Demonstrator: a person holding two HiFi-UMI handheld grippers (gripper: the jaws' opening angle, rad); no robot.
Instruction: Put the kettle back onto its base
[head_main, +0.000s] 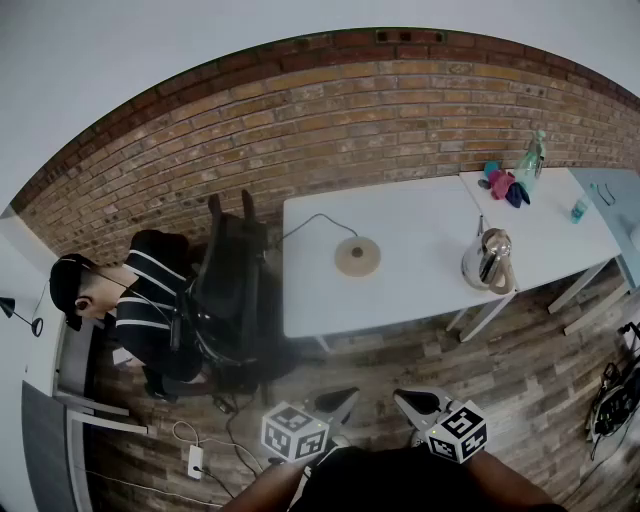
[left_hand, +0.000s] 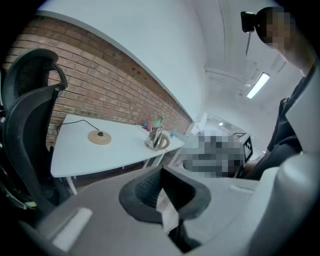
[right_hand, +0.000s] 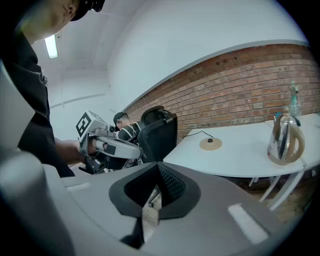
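The kettle (head_main: 488, 260) is standing upright on the white desk (head_main: 400, 300), off to the right of the base (head_main: 357, 256) and well apart from it, near the desk's front right corner. The base is lying bare, a round tan disc with its dark cord (head_main: 310, 222) running away from it toward the brick wall (head_main: 300, 110).

Both tongs are hovering over the wooden floor (head_main: 520, 370), on the near side of the base and well short of the desk. The left tongs (head_main: 338, 402) and the right tongs (head_main: 408, 402) are pointing toward the desk. The left gripper view is showing the left tongs (left_hand: 161, 171) pressed together on nothing, with the kettle (left_hand: 158, 138) and base (left_hand: 100, 137) far ahead. The right gripper view is showing the right tongs (right_hand: 159, 168) likewise pressed together and empty.

Only the head view is giving the whole layout. Left of the base, a black office chair (head_main: 232, 290) is standing against the desk's end, and a seated person (head_main: 150, 300) in a striped top is sitting beyond it. Right of the base, past the kettle, a second desk (head_main: 555, 215) is carrying a green bottle (head_main: 531, 160) and pink and blue items (head_main: 503, 184). The right gripper view alone is showing the left tongs from the side, held in a hand (right_hand: 67, 150).
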